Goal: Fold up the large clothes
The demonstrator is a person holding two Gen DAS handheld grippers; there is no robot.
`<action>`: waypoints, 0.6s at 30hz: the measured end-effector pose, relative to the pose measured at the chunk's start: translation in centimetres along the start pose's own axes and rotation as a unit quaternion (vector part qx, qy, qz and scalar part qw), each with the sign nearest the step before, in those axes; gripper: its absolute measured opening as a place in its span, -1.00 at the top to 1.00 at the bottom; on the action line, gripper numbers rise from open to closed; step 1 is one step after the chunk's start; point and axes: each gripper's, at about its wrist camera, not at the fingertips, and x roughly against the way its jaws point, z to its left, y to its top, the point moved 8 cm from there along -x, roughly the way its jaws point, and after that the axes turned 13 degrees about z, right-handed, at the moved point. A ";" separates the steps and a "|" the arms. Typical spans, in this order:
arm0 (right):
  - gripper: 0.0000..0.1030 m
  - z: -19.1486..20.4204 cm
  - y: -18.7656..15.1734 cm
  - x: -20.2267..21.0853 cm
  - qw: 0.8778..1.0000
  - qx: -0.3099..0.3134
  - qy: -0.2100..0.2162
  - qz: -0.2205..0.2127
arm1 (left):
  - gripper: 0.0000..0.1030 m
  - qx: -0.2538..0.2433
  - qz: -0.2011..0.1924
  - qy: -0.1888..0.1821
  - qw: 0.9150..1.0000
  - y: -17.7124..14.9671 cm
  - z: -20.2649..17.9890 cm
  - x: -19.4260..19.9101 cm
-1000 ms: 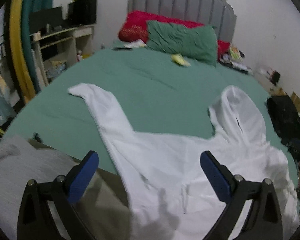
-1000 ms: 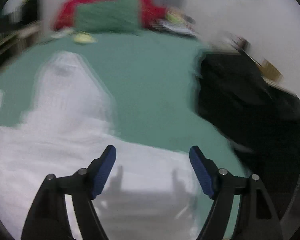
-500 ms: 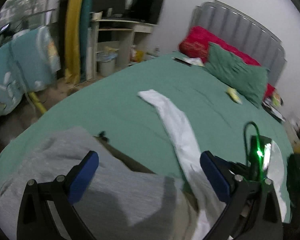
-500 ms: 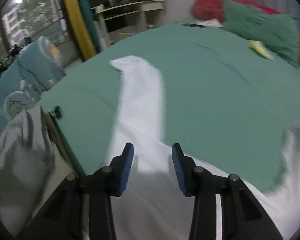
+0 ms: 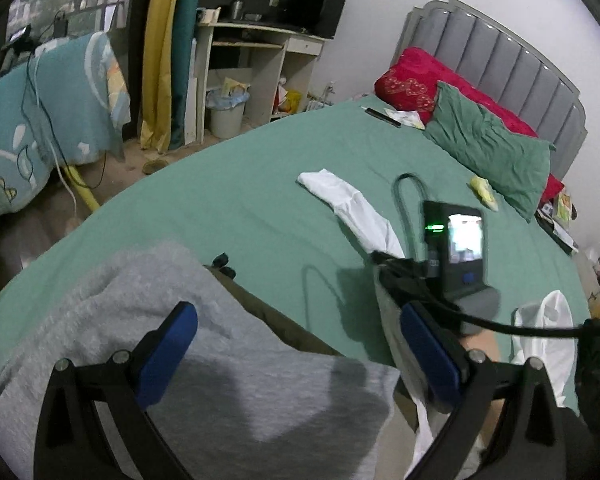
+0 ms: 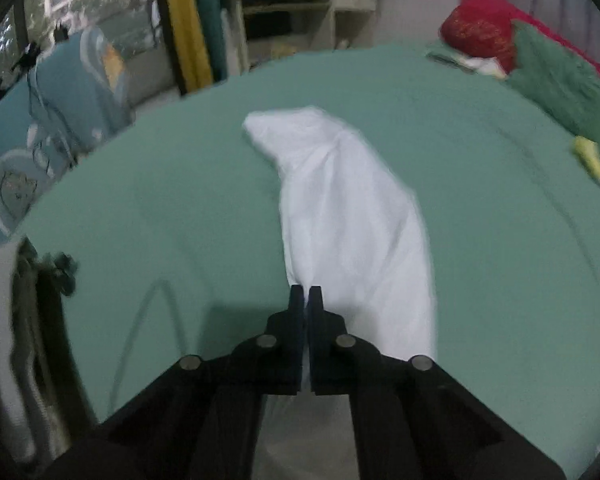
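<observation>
A large white hoodie lies on the green bed. Its long sleeve stretches away across the sheet and also shows in the left wrist view. My right gripper is shut on the near edge of that sleeve, low on the bed. My left gripper is open and empty, held above a grey garment at the bed's near edge. The right gripper's camera body sits just ahead of the left gripper's right finger. The hoodie's hood shows at the right.
A green pillow and a red pillow lie by the grey headboard. A small yellow item lies near them. A desk, a bin and curtains stand left of the bed. A dark bag sits at the right.
Both grippers swung left from the hoodie's body toward its sleeve. The right gripper closed from wide open to shut on the sleeve's edge. The left gripper stayed open.
</observation>
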 end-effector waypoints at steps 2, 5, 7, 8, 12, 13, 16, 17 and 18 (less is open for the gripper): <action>0.97 -1.4 -0.7 3.4 1.000 -0.017 0.001 -0.023 | -0.97 -0.011 -0.006 0.002 1.000 -0.2 -0.6 0.3; 0.97 -3.7 -3.1 8.4 0.998 -0.039 -0.003 -0.042 | -0.97 -0.026 -0.017 -0.003 1.000 -0.5 -1.5 1.0; 0.98 -5.9 -5.7 11.8 0.997 -0.062 -0.011 -0.052 | -0.97 -0.031 -0.021 -0.020 0.999 -1.0 -2.5 1.5; 0.98 -6.9 -7.0 13.2 0.996 -0.074 -0.015 -0.053 | -0.97 -0.034 -0.020 -0.031 0.999 -1.4 -3.1 1.7; 0.97 -12.0 -16.3 19.4 0.988 -0.141 -0.049 -0.046 | -0.97 -0.063 -0.007 -0.069 0.996 -3.3 -6.3 1.9; 0.97 -12.9 -18.8 20.3 0.985 -0.157 -0.061 -0.042 | -0.97 -0.078 -0.001 -0.075 0.994 -4.1 -7.4 1.7; 0.97 -16.1 -27.5 22.1 0.973 -0.213 -0.087 -0.011 | -0.97 -0.111 0.020 -0.096 0.989 -6.3 -10.3 1.1; 0.97 -17.1 -30.8 22.3 0.968 -0.235 -0.092 0.005 | -0.97 -0.124 0.034 -0.103 0.986 -7.3 -11.4 0.6; 0.97 -17.7 -33.1 22.1 0.963 -0.250 -0.098 0.022 | -0.97 -0.135 0.046 -0.105 0.984 -8.2 -12.3 0.1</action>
